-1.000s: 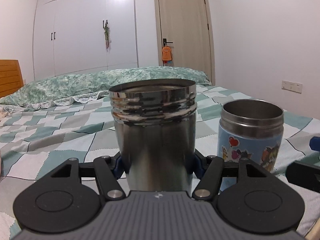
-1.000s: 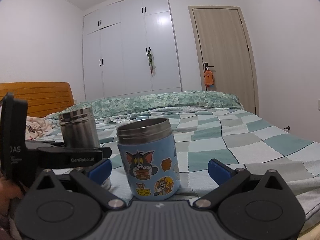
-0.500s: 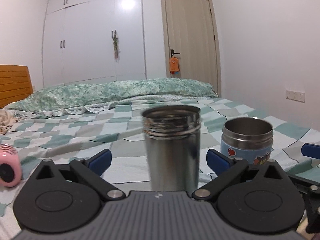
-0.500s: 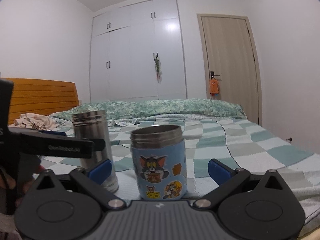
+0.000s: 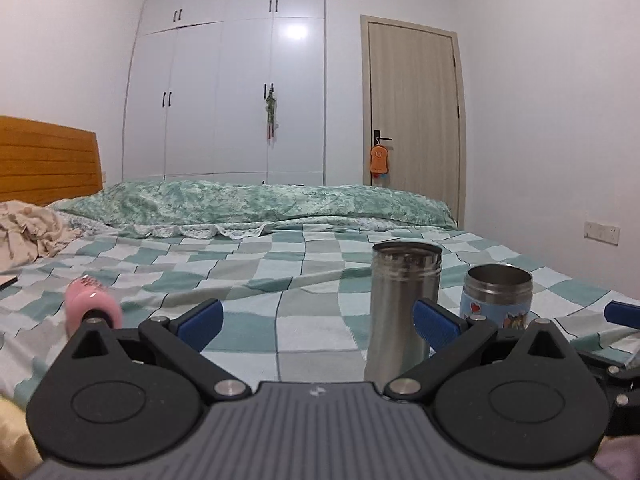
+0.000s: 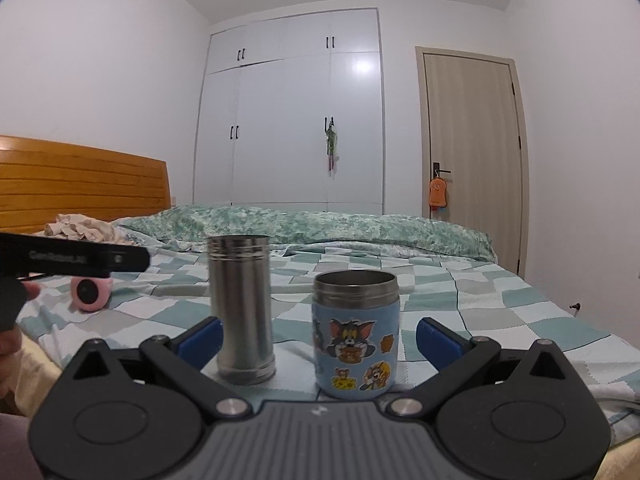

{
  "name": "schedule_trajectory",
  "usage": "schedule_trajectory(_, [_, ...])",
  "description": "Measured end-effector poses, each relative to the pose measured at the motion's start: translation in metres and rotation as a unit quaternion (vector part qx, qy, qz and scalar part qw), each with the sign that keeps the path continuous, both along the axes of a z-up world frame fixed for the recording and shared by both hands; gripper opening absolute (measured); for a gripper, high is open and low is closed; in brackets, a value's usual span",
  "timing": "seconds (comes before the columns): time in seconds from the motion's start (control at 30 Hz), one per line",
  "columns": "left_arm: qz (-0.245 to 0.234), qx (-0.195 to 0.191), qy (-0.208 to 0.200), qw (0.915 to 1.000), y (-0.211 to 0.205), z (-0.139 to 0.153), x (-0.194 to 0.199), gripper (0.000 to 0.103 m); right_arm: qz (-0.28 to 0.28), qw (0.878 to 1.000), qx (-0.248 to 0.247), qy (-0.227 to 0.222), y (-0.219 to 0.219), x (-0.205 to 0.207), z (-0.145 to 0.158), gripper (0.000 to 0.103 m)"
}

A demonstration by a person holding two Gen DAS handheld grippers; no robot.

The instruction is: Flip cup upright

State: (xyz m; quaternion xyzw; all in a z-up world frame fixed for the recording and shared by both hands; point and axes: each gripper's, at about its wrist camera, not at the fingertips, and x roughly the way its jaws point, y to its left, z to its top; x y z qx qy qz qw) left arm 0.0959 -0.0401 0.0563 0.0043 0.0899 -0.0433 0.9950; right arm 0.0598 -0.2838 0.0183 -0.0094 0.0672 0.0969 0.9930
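A tall steel cup [image 5: 404, 308] stands upright, mouth up, on the checked bedspread [image 5: 312, 280]; it also shows in the right wrist view [image 6: 242, 312]. A shorter blue cartoon cup [image 5: 498, 296] stands upright to its right, seen too in the right wrist view [image 6: 356, 336]. My left gripper [image 5: 318, 320] is open and empty, drawn back with the steel cup just ahead of its right finger. My right gripper [image 6: 320, 334] is open and empty, behind both cups.
A pink round object [image 5: 94, 306] lies on the bed at the left, also in the right wrist view [image 6: 90, 292]. A rolled green duvet [image 5: 256, 204], crumpled cloth [image 5: 28, 228] and wooden headboard [image 5: 44, 160] lie beyond. Wardrobe and door stand behind.
My left gripper let go of the steel cup, opened and pulled back and left. The cup stays standing. My right gripper also drew back a little from the blue cup.
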Motion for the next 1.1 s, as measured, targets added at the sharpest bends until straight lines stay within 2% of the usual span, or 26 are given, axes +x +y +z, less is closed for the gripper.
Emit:
schedule_trajectory(0.5, [0.029, 0.000, -0.010, 0.9995, 0.031, -0.037, -0.061, 0.103, 0.000, 1.000, -0.024, 0.006, 0.021, -0.035, -0.014, 0.103])
schedule_trajectory(0.8, [0.043, 0.003, -0.024, 0.9988, 0.035, -0.052, -0.068, 0.103, 0.000, 1.000, -0.016, -0.017, 0.030, -0.041, -0.021, 0.103])
schedule_trajectory(1.1, [0.041, 0.011, -0.043, 0.9982, 0.030, -0.056, -0.074, 0.103, 0.003, 0.999, -0.001, -0.031, 0.031, -0.046, -0.023, 0.103])
